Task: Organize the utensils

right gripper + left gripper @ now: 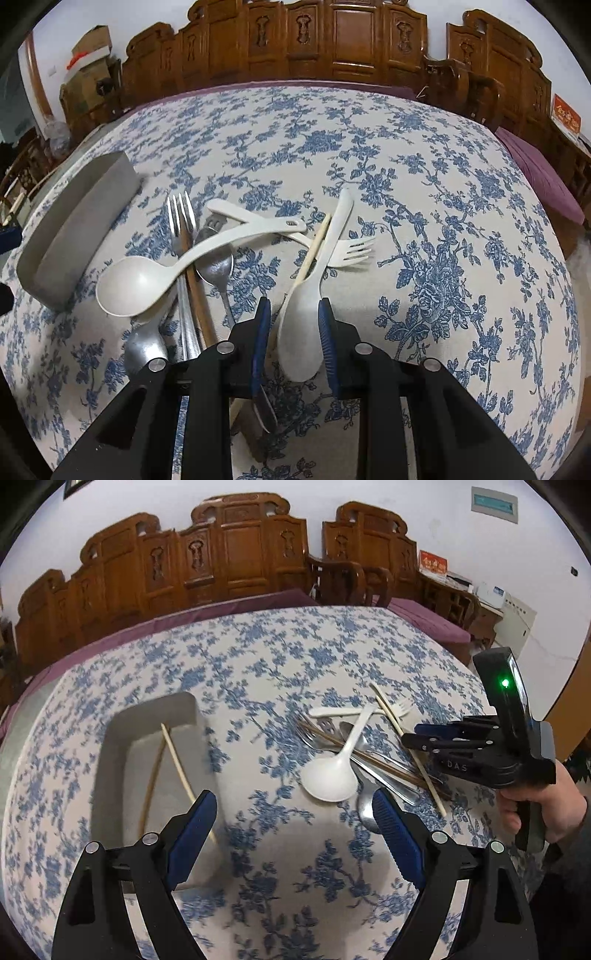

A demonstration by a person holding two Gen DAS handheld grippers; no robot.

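We see a counter (369, 155) w/ blue-floral cloth, carved wood chairs (332, 40) behind. Left hand-held gripper (295, 812) released; right hand-held gripper (293, 314) straddles a white spoon (299, 325), grip unclear.

The right gripper (417, 738) body carries the raised lettering "DAS" (black on black, just behind its fingers). Characters on the red sign (433, 562) beyond it are illegible.
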